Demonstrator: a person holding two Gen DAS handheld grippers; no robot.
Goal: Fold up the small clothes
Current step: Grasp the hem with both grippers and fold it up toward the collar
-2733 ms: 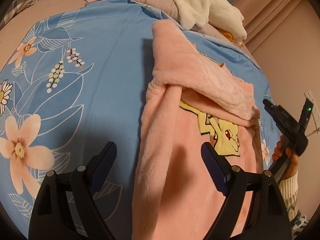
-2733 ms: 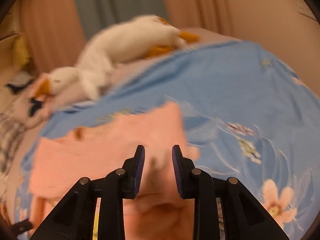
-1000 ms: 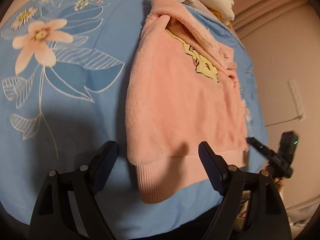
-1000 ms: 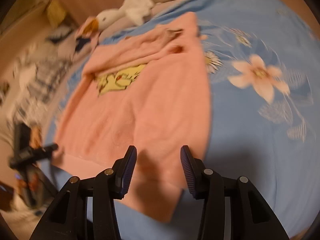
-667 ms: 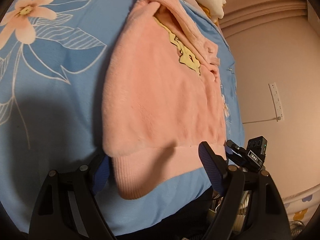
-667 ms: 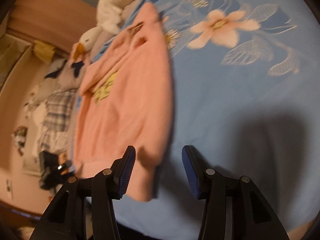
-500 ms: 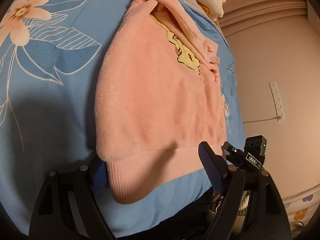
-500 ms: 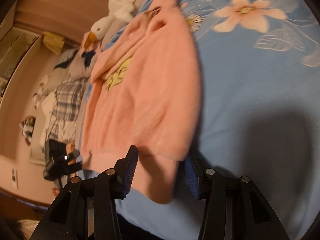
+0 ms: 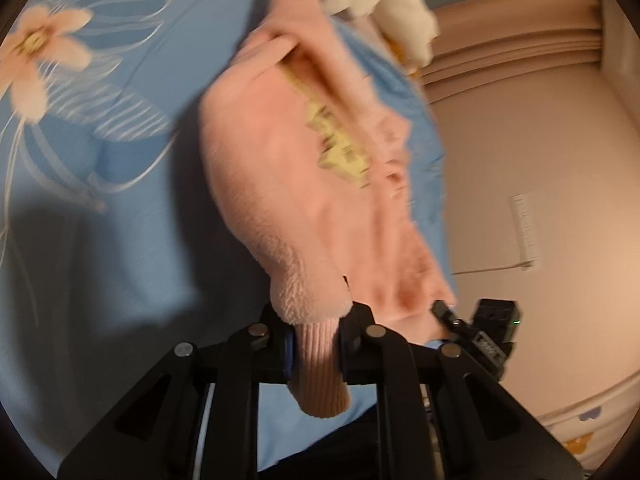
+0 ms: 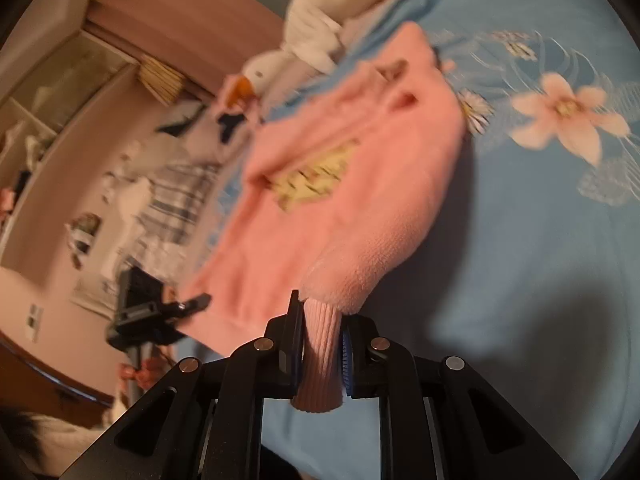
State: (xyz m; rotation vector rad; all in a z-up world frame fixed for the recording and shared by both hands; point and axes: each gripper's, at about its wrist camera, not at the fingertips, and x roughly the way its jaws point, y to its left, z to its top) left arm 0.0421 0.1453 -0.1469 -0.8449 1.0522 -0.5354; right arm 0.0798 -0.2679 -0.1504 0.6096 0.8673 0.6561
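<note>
A small pink fleece sweater (image 9: 288, 168) with a yellow cartoon print lies on the blue floral bedsheet (image 9: 100, 168), sleeves folded across its chest. My left gripper (image 9: 316, 344) is shut on one corner of its ribbed hem. My right gripper (image 10: 320, 344) is shut on the other hem corner of the sweater (image 10: 344, 208). Each gripper shows in the other's view: the right one (image 9: 448, 314) at the sweater's far hem corner, the left one (image 10: 192, 302) at the hem's left end. The views are motion-blurred.
A white plush goose (image 10: 312, 36) lies at the head of the bed, also in the left wrist view (image 9: 384, 8). Plaid bedding and loose clothes (image 10: 176, 196) lie at the left. A pink wall with a socket strip (image 9: 524, 228) is beyond the bed's edge.
Both grippers moved down to the hem and closed on its two corners; earlier they were open above it. The hem corners now bunch between the fingers.
</note>
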